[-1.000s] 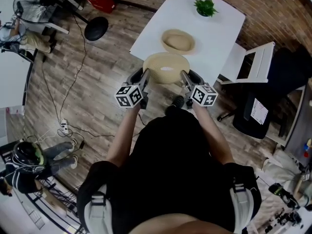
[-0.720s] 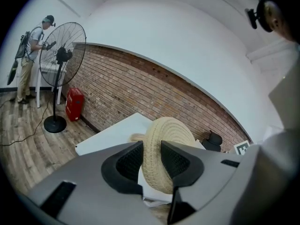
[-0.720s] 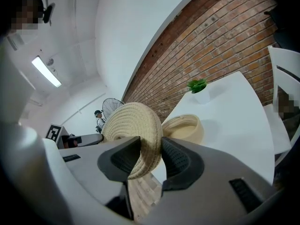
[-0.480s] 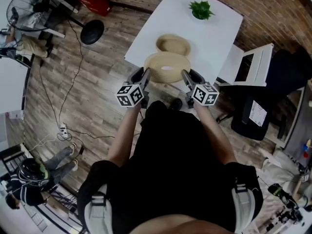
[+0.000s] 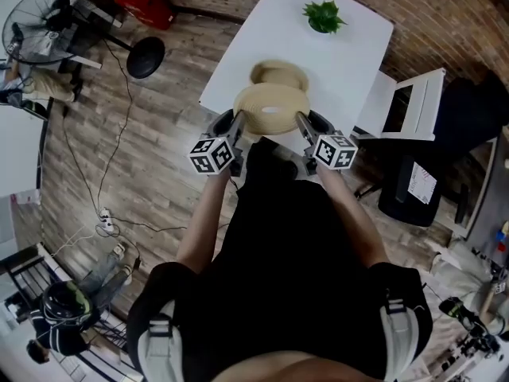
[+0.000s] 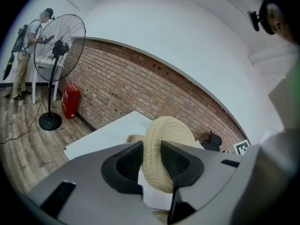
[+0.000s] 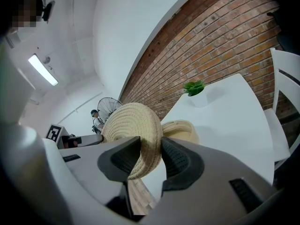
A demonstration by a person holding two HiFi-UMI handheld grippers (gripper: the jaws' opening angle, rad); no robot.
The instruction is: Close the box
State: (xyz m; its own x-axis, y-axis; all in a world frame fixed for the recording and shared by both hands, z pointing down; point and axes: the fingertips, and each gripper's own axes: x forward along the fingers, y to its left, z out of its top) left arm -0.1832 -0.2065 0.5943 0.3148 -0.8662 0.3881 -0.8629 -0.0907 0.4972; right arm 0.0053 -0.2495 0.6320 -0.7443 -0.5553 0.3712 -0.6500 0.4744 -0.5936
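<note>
I hold a round woven straw lid (image 5: 272, 108) level between both grippers, over the near edge of the white table (image 5: 354, 50). My left gripper (image 5: 236, 127) is shut on the lid's left rim (image 6: 166, 149), with the rim pinched between the black pads (image 6: 131, 161). My right gripper (image 5: 302, 126) is shut on its right rim (image 7: 131, 130). The open woven box (image 5: 280, 73) sits on the table just beyond the lid, which partly hides it. The box also peeks out behind the lid in both gripper views, box (image 6: 133, 138) and box (image 7: 180, 129).
A small green plant (image 5: 322, 14) stands at the table's far end. A white chair (image 5: 413, 102) and a black chair (image 5: 421, 189) are to the right. On the wood floor to the left stand a fan (image 5: 40, 22) and a red container (image 5: 147, 2); cables trail there.
The lid, held in both grippers, has come closer to the box and now overlaps its near edge. The table has drawn nearer to me. Both grips are unchanged.
</note>
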